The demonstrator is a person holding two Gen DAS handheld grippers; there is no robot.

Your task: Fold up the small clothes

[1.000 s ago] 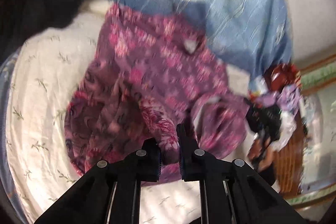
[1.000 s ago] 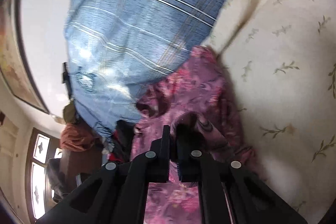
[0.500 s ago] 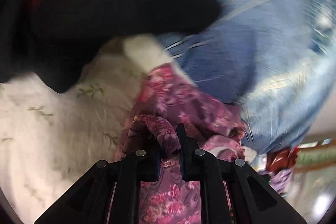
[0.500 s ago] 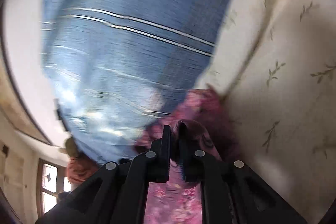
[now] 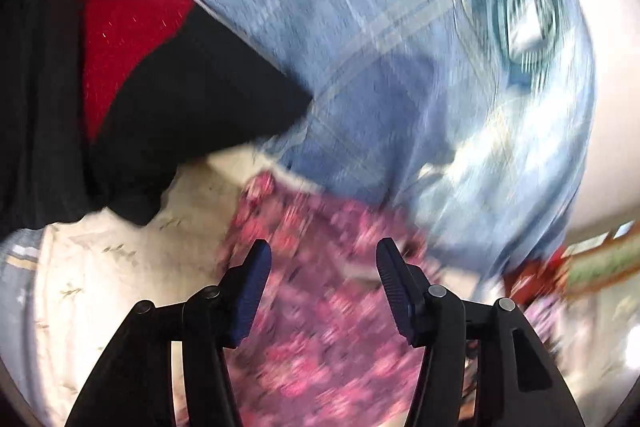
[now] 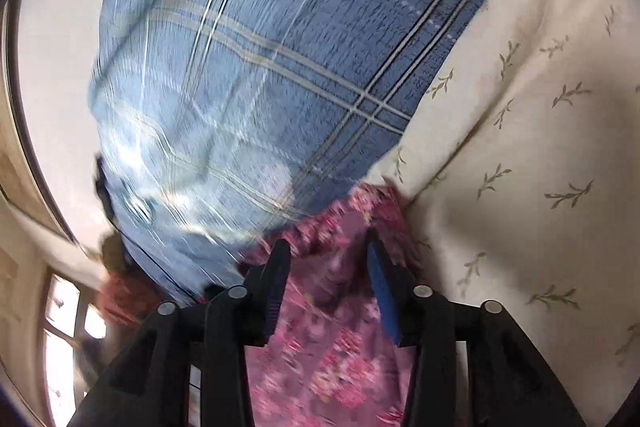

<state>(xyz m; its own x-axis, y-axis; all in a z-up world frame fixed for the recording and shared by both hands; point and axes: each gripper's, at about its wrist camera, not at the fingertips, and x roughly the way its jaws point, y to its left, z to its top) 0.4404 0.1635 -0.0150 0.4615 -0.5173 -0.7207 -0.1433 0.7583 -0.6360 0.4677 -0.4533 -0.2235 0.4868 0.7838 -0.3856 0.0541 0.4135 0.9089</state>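
Observation:
A small purple garment with pink flowers (image 5: 320,307) lies on the cream sheet with leaf sprigs (image 5: 120,267). My left gripper (image 5: 322,259) is open just above its far end, with nothing between the fingers. In the right wrist view the same garment (image 6: 332,327) lies under my right gripper (image 6: 326,259), which is open too and holds nothing. Both views are blurred by motion.
A blue checked blanket (image 5: 400,67) is heaped right behind the garment; it also fills the right wrist view (image 6: 260,67). A black and red cloth (image 5: 140,87) lies at the left. The cream sheet (image 6: 520,147) spreads to the right. Clutter sits at the far right (image 5: 536,279).
Both grippers carried the garment's edge toward the blue blanket, then opened and let it go. The garment now lies folded under them.

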